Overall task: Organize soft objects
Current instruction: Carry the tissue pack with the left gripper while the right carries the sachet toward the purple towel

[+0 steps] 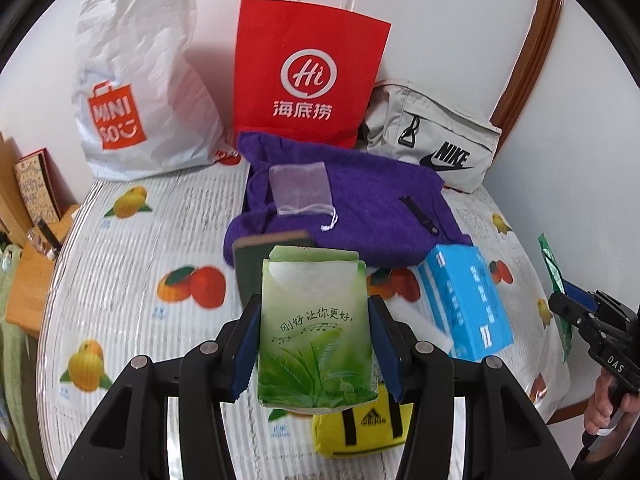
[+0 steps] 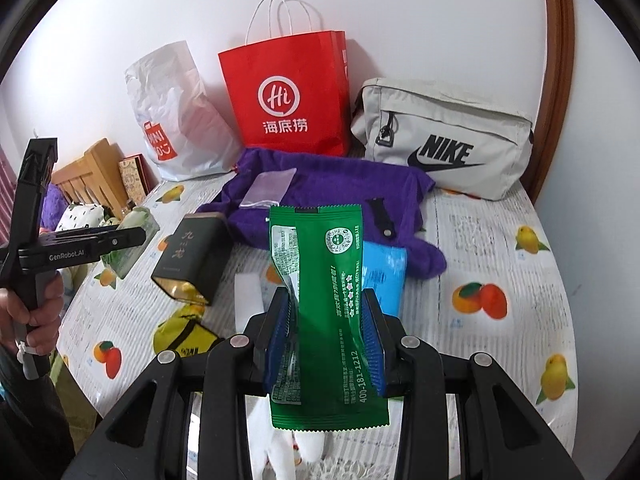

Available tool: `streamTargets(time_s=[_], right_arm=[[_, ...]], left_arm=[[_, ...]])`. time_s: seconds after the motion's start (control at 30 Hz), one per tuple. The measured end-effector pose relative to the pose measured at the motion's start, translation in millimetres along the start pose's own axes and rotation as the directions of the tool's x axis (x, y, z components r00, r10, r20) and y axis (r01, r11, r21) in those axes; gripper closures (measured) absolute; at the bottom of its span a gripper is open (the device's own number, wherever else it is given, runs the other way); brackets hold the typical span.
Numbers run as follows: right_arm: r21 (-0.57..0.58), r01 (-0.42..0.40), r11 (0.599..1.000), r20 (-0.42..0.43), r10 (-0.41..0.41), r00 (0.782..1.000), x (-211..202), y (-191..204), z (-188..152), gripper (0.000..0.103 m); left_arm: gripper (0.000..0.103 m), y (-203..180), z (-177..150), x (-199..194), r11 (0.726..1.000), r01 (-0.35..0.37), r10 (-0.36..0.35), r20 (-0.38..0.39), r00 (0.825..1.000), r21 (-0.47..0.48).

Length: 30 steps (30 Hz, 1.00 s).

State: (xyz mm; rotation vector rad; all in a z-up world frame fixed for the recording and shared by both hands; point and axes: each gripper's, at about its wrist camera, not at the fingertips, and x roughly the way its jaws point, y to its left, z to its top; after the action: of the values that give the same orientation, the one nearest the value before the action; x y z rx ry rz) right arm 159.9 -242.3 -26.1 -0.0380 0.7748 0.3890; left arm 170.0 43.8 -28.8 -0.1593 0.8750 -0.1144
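I am looking down across the bed (image 1: 132, 264), its fruit-printed cover spread under everything, and working from the big things to the small. At twelve o'clock the red paper bag (image 1: 308, 76) is standing against the wall, reading "Hi" and "海底捞"; at ten o'clock the white plastic bag (image 1: 136, 92) is showing "MINISO", and at two o'clock the grey pouch (image 2: 444, 136) is carrying "NIKE". In front of them the purple garment (image 1: 352, 208) is lying crumpled with a small sheer drawstring pouch (image 1: 300, 188) on top. A dark tin (image 2: 192, 256) is resting at nine o'clock of my right view, a blue tissue pack (image 1: 468, 296) at three o'clock of my left view, a yellow mini bag (image 1: 360, 428) just below. My left gripper (image 1: 314, 340) is clamping the green tissue pack (image 1: 316, 332), printed "刚好 让你更好!", held clear above the cover. My right gripper (image 2: 326, 340) is squeezing the green foil sachet (image 2: 324, 312), where "400-181-1212" is readable. I am judging the risks: the sachet is buckling between the pads and could slide out, being slick; the soft tissue pack could sag and twist free; and either load could knock the light red bag over if I come in low.
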Motion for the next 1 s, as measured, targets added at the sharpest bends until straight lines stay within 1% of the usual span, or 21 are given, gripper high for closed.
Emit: streamTargets(time_s=[0.37, 0.57, 0.7, 1.0], right_arm=[[0.009, -0.019, 1.000, -0.026, 0.019, 0.999, 37, -13, 25, 0.068], [0.005, -0.031, 1.000, -0.030, 0.031, 0.999, 58, -21, 38, 0.068], [0.011, -0.023, 1.000, -0.038, 0.024, 0.999, 71, -30, 48, 0.068], [0.015, 0.008, 1.000, -0.053, -0.007, 0.999, 105, -46, 73, 0.068]], left_arm=[[0.054, -7, 40, 26, 1.000, -0.006, 0.006, 0.003, 1.000, 0.023], [0.054, -7, 58, 35, 0.999, -0.024, 0.024, 0.006, 1.000, 0.026], [0.054, -2, 67, 43, 0.999, -0.036, 0.036, 0.000, 0.999, 0.014], [0.054, 7, 85, 73, 1.000, -0.010, 0.009, -0.040, 0.999, -0.011]])
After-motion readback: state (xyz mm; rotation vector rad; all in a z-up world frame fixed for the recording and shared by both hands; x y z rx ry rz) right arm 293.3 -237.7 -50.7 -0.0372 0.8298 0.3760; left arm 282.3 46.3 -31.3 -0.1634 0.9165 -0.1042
